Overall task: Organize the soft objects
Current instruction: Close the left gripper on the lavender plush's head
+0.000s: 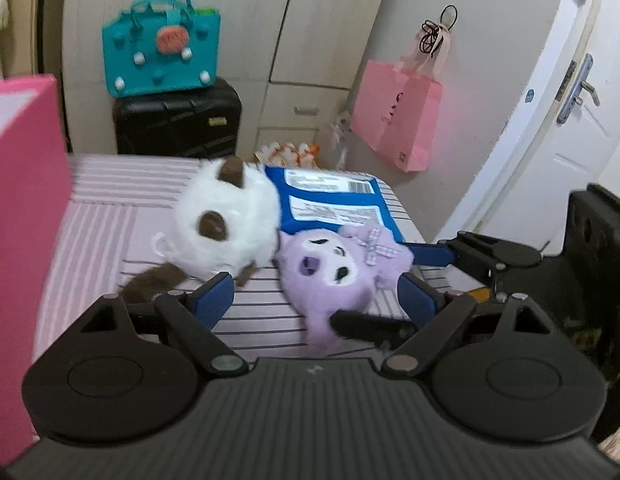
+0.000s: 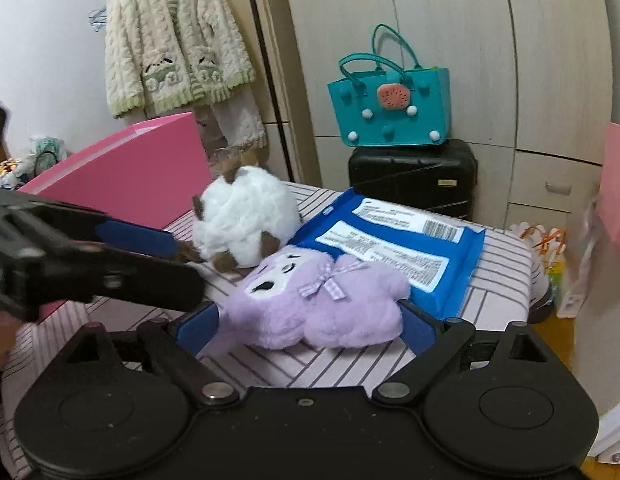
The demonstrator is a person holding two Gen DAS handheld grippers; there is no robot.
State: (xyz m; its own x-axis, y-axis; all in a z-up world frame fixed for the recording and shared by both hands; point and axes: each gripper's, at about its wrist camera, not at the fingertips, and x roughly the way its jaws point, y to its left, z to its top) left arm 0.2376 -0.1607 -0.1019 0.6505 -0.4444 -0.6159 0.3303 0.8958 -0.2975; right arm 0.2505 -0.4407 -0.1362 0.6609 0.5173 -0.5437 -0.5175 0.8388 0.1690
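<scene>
Two pairs of tongs reach over a striped surface (image 2: 498, 280) carrying three soft things. The right tongs (image 2: 310, 326) stand spread, with the purple plush (image 2: 310, 300) lying between their blue pads; whether either pad touches its fur cannot be told, and nothing is pinched. The left tongs (image 1: 324, 300) are likewise spread wide; the same purple plush (image 1: 334, 276) lies face up between their fingers, nearer the right-hand one, with its dark strip (image 1: 370, 326) crossing just in front of that finger. The left tongs (image 2: 138, 236) also show in the right wrist view, coming in from the left, their blue fingertip close to the white plush (image 2: 246, 216). That white plush (image 1: 226, 224), round with brown ears and tail, lies ahead and to the left of both tongs, touching the purple one. A flat blue pillow (image 2: 394, 248) printed like a packet lies ahead and to the right, partly under the purple plush. A pink panel (image 2: 122, 168) stands far left. Beyond the surface, a teal bag (image 2: 386, 104) sits on a black suitcase (image 2: 410, 176) against the wardrobe (image 2: 450, 20).
</scene>
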